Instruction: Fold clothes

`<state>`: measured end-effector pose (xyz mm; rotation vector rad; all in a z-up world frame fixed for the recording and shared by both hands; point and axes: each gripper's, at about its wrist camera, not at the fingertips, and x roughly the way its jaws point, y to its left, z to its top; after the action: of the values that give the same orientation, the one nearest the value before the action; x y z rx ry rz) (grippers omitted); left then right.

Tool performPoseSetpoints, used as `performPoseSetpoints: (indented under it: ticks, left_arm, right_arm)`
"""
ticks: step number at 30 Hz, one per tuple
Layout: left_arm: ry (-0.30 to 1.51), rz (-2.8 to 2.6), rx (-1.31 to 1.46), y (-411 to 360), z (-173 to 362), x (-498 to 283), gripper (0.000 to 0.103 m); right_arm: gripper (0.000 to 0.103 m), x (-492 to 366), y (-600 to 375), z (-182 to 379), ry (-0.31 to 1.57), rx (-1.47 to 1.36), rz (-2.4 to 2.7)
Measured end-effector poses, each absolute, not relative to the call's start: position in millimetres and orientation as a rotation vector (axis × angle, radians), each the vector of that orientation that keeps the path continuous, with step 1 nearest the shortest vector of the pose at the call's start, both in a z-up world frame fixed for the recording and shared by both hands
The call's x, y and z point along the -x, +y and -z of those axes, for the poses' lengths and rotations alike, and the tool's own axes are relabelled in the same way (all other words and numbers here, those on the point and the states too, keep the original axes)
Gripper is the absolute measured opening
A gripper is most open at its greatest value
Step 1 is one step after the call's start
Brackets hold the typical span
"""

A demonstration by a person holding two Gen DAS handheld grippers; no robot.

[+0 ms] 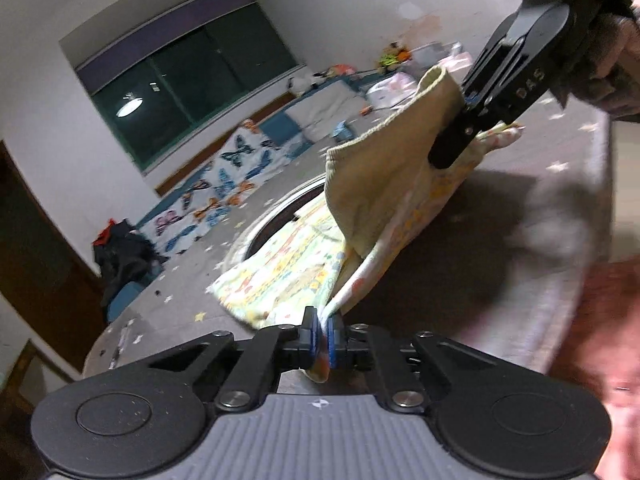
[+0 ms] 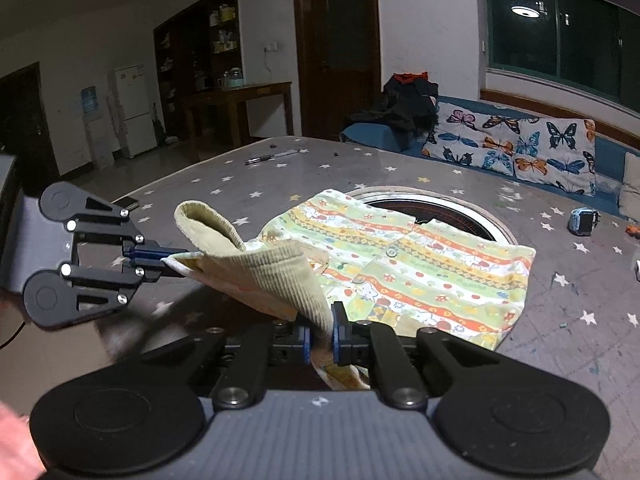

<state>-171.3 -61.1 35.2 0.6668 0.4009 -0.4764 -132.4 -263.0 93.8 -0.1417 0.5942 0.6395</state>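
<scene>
A small child's garment [image 2: 420, 272] with yellow, green and orange printed stripes lies partly on the grey star-patterned table [image 2: 248, 196]. Its yellow ribbed cuff end [image 2: 276, 276] is lifted off the table. My right gripper [image 2: 320, 338] is shut on the lifted edge. My left gripper [image 2: 166, 261] is shut on the other corner of that edge, to the left. In the left wrist view, my left gripper [image 1: 323, 340] pinches the cloth [image 1: 288, 276] and the right gripper [image 1: 466, 128] holds the ribbed part [image 1: 384, 176] above.
A round black-and-white inset [image 2: 436, 210] in the table lies partly under the garment. A pen [image 2: 268, 157], a phone [image 2: 126, 202] and a blue toy [image 2: 584, 222] lie on the table. A butterfly-print sofa [image 2: 516, 148] stands behind it.
</scene>
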Motion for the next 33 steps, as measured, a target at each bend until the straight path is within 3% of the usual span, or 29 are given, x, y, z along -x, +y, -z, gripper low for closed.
performPoseSetpoints:
  ticks: [6,12,23,33]
  left_arm:
    - [0.494,0.608,-0.613,-58,-61,216,0.006]
    - [0.536,0.602,-0.545,-54,-76,203,0.006]
    - [0.573,0.536,-0.384,-42,-98,88,0.006]
    - [0.815,0.483,-0.202,-31,-58,-34,0.006]
  right_arm:
    - [0.009,179,-275,-114,0.640,0.178,-0.697]
    - [0.008,188,-270,-129,0.651,0.234,-0.727]
    - [0.008,86,-264,-148,0.624,0.261,-0.693]
    - [0.009,-27,-252,-98,0.757,0.190,-0.604]
